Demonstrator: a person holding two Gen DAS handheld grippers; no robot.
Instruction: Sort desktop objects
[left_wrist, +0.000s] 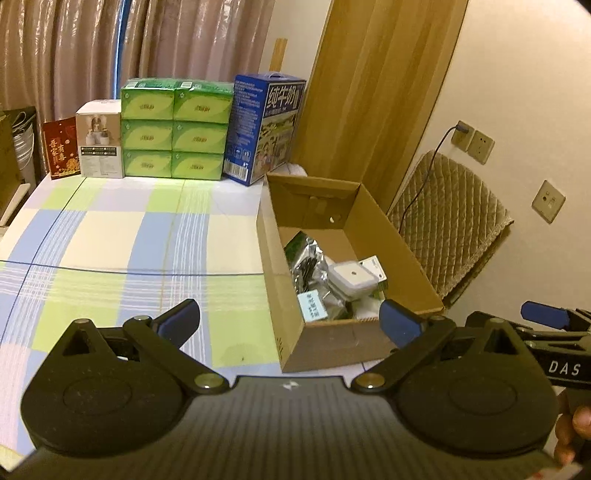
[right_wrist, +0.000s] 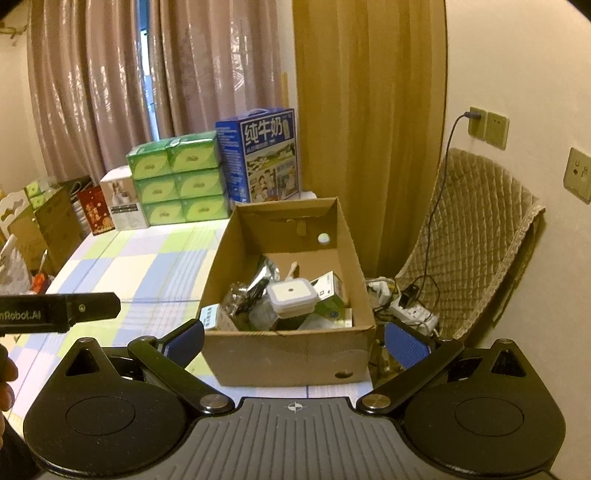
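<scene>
We read the left wrist view first, left to right. At 10 o'clock, on the far edge of the bench (left_wrist: 110, 229) with its checked cloth, stand a red packet (left_wrist: 61, 147), a white carton (left_wrist: 99, 140), a stack of green tissue boxes (left_wrist: 175, 129) and a blue milk carton (left_wrist: 264, 125), side by side in a row before the curtain (left_wrist: 92, 48). The left gripper (left_wrist: 290, 325) sits at 6 o'clock, jaws wide apart and holding nothing; its blue pads (left_wrist: 181, 321) frame the near end of the cardboard box (left_wrist: 332, 347). The box lies at 3 o'clock of the bench, at its right edge, open on top. Inside it we see the sorted things: a silver foil bag (left_wrist: 306, 254), a white square device (left_wrist: 352, 277) resting on top of the pile, and a pale blue labelled card (left_wrist: 312, 306) against the near wall. Beyond the box, at 2 o'clock, a quilted chair (left_wrist: 450, 229) stands against the wall under the sockets (left_wrist: 476, 142). The right gripper (left_wrist: 543, 317) shows at the 3 o'clock edge, with a hand (left_wrist: 570, 432) below it.

In the right wrist view the left gripper's body enters at 9 o'clock. The right gripper, at 6 o'clock, also has its jaws spread wide and empty, one on each side of the box's near wall. A power strip (right_wrist: 410, 314) with cables lies just right of the box, before the chair.
</scene>
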